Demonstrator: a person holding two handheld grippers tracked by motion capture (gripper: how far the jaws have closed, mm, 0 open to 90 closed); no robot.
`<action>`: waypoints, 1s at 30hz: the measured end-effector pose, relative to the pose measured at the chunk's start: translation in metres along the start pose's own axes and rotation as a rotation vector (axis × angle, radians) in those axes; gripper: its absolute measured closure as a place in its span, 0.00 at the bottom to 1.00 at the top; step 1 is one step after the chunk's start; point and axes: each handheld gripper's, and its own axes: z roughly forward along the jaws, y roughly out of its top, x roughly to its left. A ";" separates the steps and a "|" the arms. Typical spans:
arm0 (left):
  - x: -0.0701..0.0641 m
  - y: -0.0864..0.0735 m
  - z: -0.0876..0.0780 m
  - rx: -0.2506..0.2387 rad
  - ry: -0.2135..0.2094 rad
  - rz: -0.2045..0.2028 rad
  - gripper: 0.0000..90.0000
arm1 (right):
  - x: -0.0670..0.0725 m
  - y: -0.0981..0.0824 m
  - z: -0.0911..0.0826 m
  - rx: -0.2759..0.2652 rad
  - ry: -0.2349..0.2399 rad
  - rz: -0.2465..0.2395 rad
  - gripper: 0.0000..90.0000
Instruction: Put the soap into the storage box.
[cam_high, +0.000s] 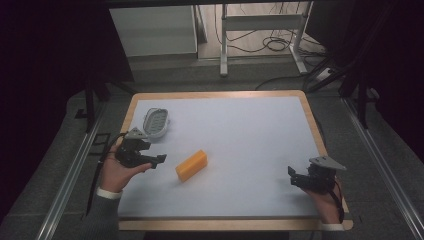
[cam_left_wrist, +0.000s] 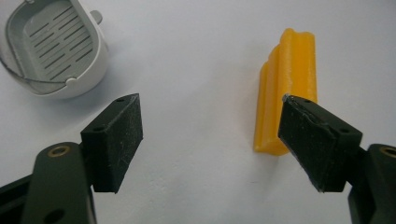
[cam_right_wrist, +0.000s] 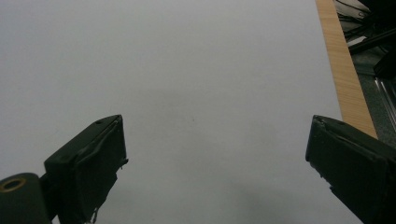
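The white slotted basket (cam_left_wrist: 56, 46) runs off the top and left edges of the left gripper view, its far rim out of frame. The lower end of the orange block (cam_left_wrist: 287, 88) slips behind one black jaw of the left gripper (cam_left_wrist: 210, 140), hiding part of that end. In the high view, the person's forearms are cut by the bottom edge, and the right gripper (cam_high: 295, 176) is too small and dark there to judge its jaw spacing. The table's wooden rim (cam_right_wrist: 343, 70) leaves the right gripper view at the top.

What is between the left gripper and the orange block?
Nothing: the high view shows bare white tabletop between the left gripper and the orange block.
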 end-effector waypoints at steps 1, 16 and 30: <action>-0.001 0.001 0.000 0.002 0.002 0.005 0.25 | 0.000 0.000 0.000 0.001 0.001 -0.001 0.06; -0.017 0.016 0.014 0.055 -0.020 0.057 0.23 | 0.000 0.000 0.000 0.003 -0.002 -0.001 0.06; -0.032 0.027 0.030 0.079 -0.025 0.093 0.22 | 0.000 -0.001 0.000 0.007 -0.001 -0.003 0.06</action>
